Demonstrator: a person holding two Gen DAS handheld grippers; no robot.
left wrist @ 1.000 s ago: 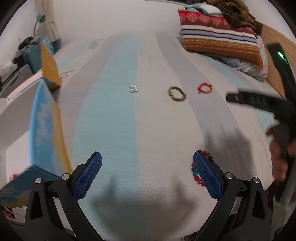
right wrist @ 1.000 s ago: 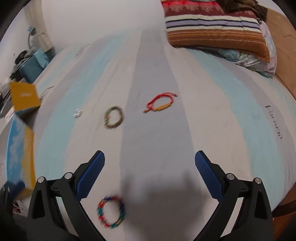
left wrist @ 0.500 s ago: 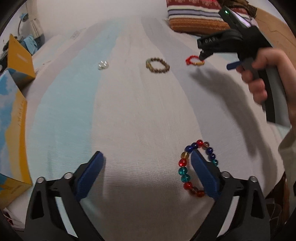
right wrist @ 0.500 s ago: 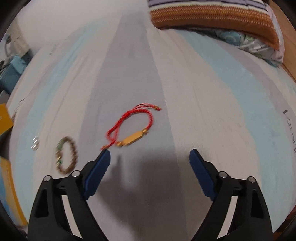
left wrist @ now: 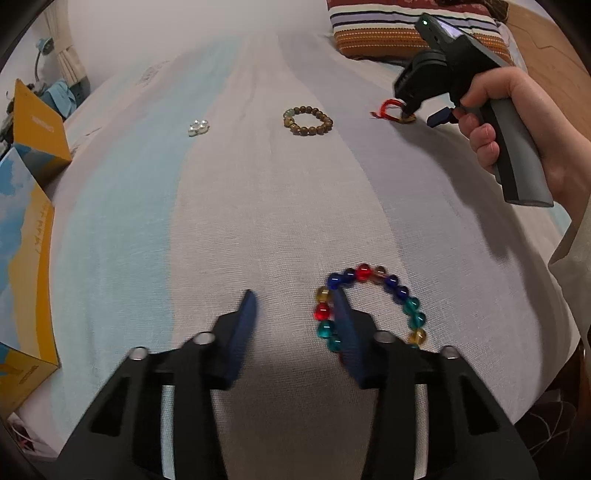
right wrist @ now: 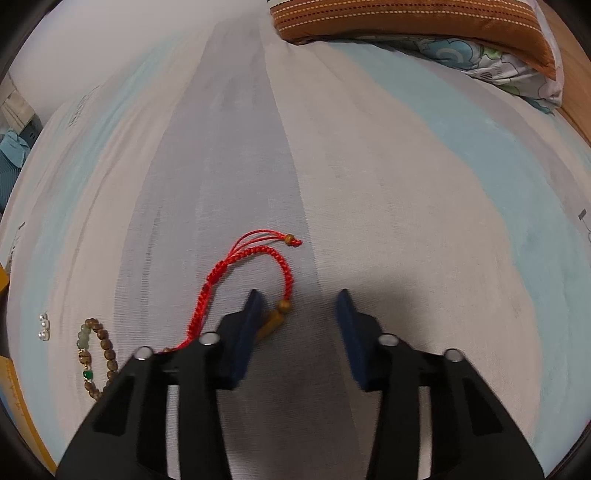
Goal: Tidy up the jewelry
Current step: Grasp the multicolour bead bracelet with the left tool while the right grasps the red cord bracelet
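Note:
A bracelet of coloured glass beads [left wrist: 384,291] lies on the striped bed sheet. My left gripper [left wrist: 293,301] is down on the sheet, half closed; its right finger stands inside the bead ring, its left finger outside it. A red cord bracelet [right wrist: 255,269] with a tan bar lies under my right gripper [right wrist: 301,302], which is half closed; its left finger covers part of the bar. The cord also shows in the left wrist view [left wrist: 391,110]. A brown wooden bead bracelet [left wrist: 308,120] and a small pearl cluster [left wrist: 198,127] lie further back.
An open blue and yellow cardboard box [left wrist: 26,236] stands at the left edge of the bed. Striped pillows [left wrist: 406,29] lie at the head of the bed. The brown bracelet [right wrist: 96,358] and pearls [right wrist: 43,326] lie left of my right gripper.
Both grippers have lowered onto the sheet and narrowed. The left one reached the coloured bead bracelet; the right one advanced onto the red cord bracelet.

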